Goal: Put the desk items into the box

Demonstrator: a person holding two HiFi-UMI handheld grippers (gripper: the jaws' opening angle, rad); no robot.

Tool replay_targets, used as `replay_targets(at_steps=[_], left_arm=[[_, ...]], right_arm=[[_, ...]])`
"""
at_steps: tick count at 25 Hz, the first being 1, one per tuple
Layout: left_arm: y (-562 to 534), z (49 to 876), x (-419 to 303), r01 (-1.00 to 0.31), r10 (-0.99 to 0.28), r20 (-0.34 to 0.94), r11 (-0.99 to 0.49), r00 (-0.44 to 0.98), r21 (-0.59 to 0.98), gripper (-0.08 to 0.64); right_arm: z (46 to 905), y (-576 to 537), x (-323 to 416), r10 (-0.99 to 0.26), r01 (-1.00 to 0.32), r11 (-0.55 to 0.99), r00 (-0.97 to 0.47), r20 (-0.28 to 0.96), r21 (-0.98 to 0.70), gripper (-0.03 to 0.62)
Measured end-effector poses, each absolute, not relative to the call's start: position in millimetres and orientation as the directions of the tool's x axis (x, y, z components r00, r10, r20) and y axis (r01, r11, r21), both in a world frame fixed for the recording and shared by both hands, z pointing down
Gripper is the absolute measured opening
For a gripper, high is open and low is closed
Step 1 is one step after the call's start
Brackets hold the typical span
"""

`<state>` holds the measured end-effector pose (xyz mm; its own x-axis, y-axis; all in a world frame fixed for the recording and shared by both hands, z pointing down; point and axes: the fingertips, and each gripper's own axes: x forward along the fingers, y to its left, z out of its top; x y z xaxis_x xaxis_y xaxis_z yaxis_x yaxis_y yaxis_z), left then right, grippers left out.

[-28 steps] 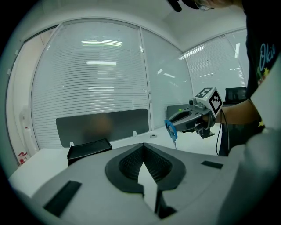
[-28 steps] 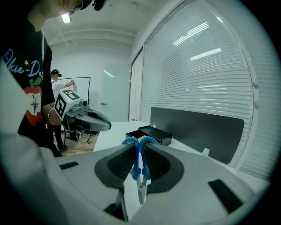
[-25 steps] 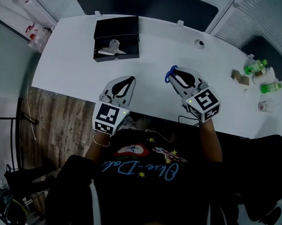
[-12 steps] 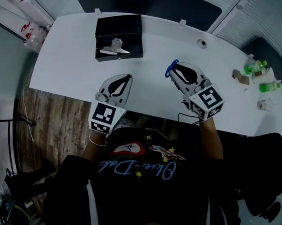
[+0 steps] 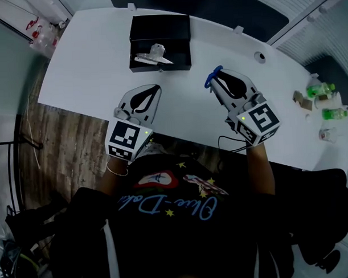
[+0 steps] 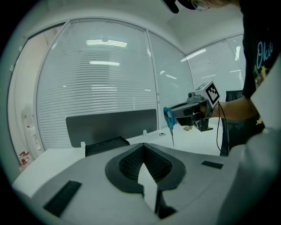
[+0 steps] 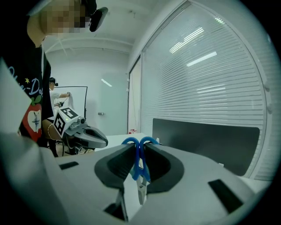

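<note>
Pinching the scissors [image 7: 139, 163] by their blue handles, your right gripper [image 5: 216, 83] lets the blades hang down, clear of the desk [image 5: 74, 59], ready for lowering. Your left gripper [image 5: 156, 87], jaws together on nothing, hovers alongside. Farther off, the open black box [image 5: 176, 45] already holds a metal item [image 5: 153, 55].

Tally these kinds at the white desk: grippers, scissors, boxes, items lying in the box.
Grippers: 2 (left gripper, right gripper)
Scissors: 1
Box: 1
Pale item in the box: 1
Total: 5
</note>
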<state>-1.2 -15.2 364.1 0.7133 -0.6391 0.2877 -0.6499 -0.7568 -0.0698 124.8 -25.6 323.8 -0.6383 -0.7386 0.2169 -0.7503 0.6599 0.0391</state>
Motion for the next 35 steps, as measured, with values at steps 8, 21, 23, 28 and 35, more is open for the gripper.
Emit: replay_targets(at_steps=[8,21,23,28,35], left_arm=[[-28.5,362.2,-22.4,-0.658,-0.653,0.277,-0.748,0.705,-0.089,0.008],[-35.1,357.5,-51.7,-0.686,-0.683,0.256,-0.722,0.685,-0.089,0.008],[-35.1,358.0,-52.3,-0.686,-0.682,0.253,-0.722,0.686,-0.088,0.008],[-33.5,358.3,-51.9,-0.678,-0.674,0.259,-0.73,0.692,-0.086,0.008],[-28.4,362.3,-47.5,-0.67,-0.663,0.276,-0.738,0.696,-0.082,0.008]], right_arm=[[310.9,-40.6,107.5,-0.731,-0.739,0.672,-0.653,0.198,0.041,0.078],[290.1,-55.1,103.4,-0.738,-0.743,0.667,-0.649,0.182,0.057,0.078],[286.6,-57.2,102.3,-0.736,-0.74,0.67,-0.653,0.181,0.059,0.078],[279.9,-57.0,97.7,-0.721,-0.726,0.687,-0.674,0.16,0.031,0.078],[277.5,-47.0,99.8,-0.686,-0.697,0.717,-0.707,0.172,-0.006,0.078]])
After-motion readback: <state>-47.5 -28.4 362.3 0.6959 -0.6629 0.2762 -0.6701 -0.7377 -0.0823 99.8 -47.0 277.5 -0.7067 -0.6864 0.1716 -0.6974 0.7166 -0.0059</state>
